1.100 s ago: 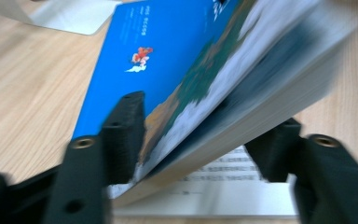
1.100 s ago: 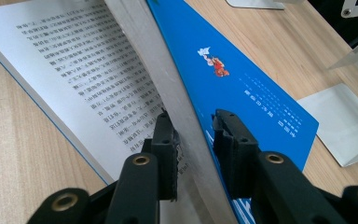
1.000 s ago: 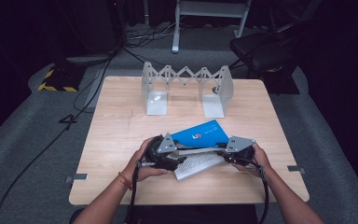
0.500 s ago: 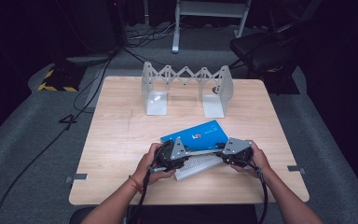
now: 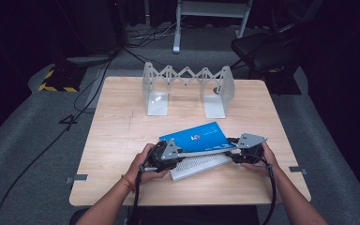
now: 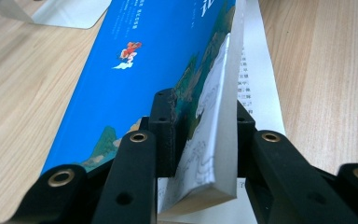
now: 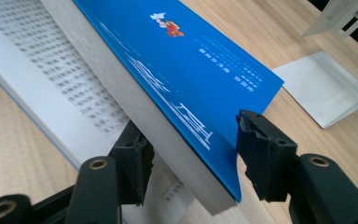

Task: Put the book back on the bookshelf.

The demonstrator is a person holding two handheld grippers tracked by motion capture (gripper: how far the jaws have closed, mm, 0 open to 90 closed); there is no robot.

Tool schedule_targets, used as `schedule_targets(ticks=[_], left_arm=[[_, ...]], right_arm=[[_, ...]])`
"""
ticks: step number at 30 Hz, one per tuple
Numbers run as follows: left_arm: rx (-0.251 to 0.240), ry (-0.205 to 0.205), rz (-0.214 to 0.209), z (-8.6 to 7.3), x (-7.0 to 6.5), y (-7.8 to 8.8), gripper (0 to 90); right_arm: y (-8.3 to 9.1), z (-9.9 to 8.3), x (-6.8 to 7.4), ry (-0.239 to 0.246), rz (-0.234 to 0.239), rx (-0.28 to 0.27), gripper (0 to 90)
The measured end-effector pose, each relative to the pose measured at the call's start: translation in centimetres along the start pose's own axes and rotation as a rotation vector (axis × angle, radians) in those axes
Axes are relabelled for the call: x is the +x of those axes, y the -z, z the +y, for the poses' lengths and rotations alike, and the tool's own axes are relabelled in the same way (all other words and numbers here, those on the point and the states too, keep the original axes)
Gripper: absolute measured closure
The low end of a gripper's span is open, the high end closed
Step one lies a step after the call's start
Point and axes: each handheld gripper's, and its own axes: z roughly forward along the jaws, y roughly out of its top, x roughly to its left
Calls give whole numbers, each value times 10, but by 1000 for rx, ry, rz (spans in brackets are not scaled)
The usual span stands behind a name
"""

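A thick book with a blue cover lies open near the table's front edge, with a white printed page flat beneath it. The blue-covered block of pages stands tilted up off that page. My left gripper holds its left end; its jaws have just been closing, and in the left gripper view the gripper is shut on the cover and pages. My right gripper is at the right end. Its jaws have just been opening, and the gripper straddles the book's corner with the pads apart from it.
A grey metal extendable book stand is at the back of the wooden table, its flat base plates facing me. A dark chair and cables sit on the floor beyond the table.
The left jaws have shut on the blue-covered half of the book. The right jaws have spread off it and the right hand has shifted a little to the right.
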Motion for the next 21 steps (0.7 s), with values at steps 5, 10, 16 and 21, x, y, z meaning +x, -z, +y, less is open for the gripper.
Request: schedule_targets(ticks=[5, 10, 16, 21], left_arm=[[6, -1, -18, -7, 9, 9, 719], [-13, 41, -28, -15, 20, 21, 703], [13, 17, -44, -20, 25, 24, 715], [19, 23, -47, -27, 35, 30, 711]], right_arm=[[-3, -3, -1, 23, -21, -16, 596], [7, 1, 0, 34, -21, -99, 665], [7, 10, 2, 24, 26, -122, 540], [1, 14, 5, 21, 50, -146, 576]])
